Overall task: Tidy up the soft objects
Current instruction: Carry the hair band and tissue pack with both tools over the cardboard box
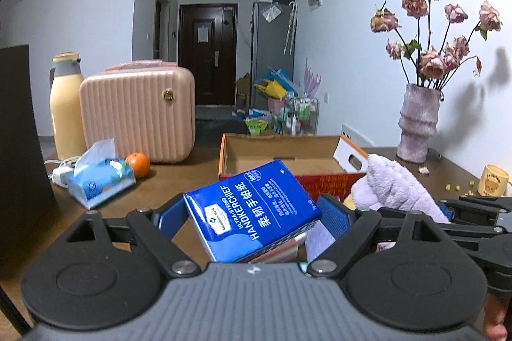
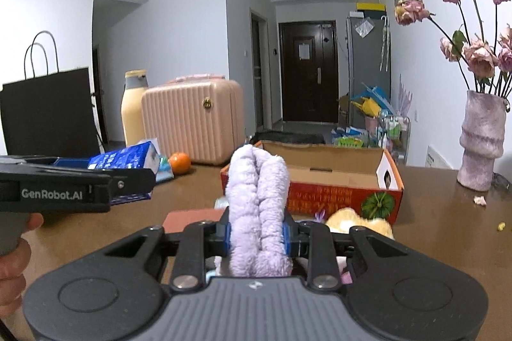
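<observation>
We see brown table (image 1: 166,181), hallway with dark door behind. Far left: black paper bag (image 2: 48,110), cream flask (image 1: 65,110), pink case (image 1: 137,113), open tissue pack (image 1: 99,181), orange (image 1: 138,165). Left gripper (image 1: 252,213) clamped wide on blue handkerchief pack (image 1: 252,209), lifted off table, tilted. Open cardboard box (image 2: 345,181) center. Right gripper (image 2: 257,237) clenched tight on lilac fluffy towel (image 2: 257,200), held up in front of box. Yellow plush (image 2: 358,221) touching box front. Vase (image 2: 483,142) far right.

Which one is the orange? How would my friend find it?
Look for the pink case on the table's left side. In front of it sits the orange, beside a blue tissue pack. It is the only small round thing there.
</observation>
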`<state>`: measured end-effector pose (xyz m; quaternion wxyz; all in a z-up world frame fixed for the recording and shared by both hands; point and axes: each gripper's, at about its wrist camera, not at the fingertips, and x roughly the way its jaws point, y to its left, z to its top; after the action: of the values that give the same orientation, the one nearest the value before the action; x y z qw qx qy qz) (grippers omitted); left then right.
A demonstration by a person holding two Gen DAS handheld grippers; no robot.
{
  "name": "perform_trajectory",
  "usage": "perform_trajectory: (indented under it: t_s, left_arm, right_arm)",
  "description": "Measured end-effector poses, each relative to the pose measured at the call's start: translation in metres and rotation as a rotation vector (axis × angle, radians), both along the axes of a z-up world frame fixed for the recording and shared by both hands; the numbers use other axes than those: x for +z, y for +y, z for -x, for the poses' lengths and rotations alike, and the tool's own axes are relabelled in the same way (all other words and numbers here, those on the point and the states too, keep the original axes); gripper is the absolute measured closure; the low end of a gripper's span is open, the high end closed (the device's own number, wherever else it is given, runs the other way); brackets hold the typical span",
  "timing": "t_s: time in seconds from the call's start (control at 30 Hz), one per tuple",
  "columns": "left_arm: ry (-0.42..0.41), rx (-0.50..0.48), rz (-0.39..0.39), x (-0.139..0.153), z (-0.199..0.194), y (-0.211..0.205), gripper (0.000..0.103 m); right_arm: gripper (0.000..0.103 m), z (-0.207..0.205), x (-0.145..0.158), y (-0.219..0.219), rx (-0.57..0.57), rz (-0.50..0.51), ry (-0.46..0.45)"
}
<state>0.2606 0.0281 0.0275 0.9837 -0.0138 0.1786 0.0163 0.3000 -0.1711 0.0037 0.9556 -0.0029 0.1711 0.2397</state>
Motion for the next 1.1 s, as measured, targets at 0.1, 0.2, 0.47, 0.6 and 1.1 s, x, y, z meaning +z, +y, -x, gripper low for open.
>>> perform_trajectory:
  t_s: [0.1,0.2,0.47,0.6,1.1]
  left_arm:
    - [-0.017,-0.001,0.002,0.005,-0.009,-0.002,0.015]
    - [-0.028,0.002,-0.001,0.009,-0.02,-0.006,0.015]
    - [-0.043,0.008,-0.008,0.015,-0.051,-0.011,0.015]
    - [-0.046,0.013,-0.003,0.017,-0.069,-0.012,0.015]
    - [-0.052,0.011,-0.002,0.014,-0.129,-0.017,0.015]
  right_arm:
    - [0.077,-0.009,0.004,-0.001,-0.005,-0.019,-0.021]
    - [0.077,-0.02,0.008,-0.002,-0.011,-0.033,-0.042]
    - [0.077,-0.049,0.017,-0.007,-0.043,-0.052,-0.084]
    - [0.077,-0.065,0.019,-0.008,-0.057,-0.047,-0.093]
    - [0.076,-0.126,0.017,0.0,-0.072,-0.037,-0.079]
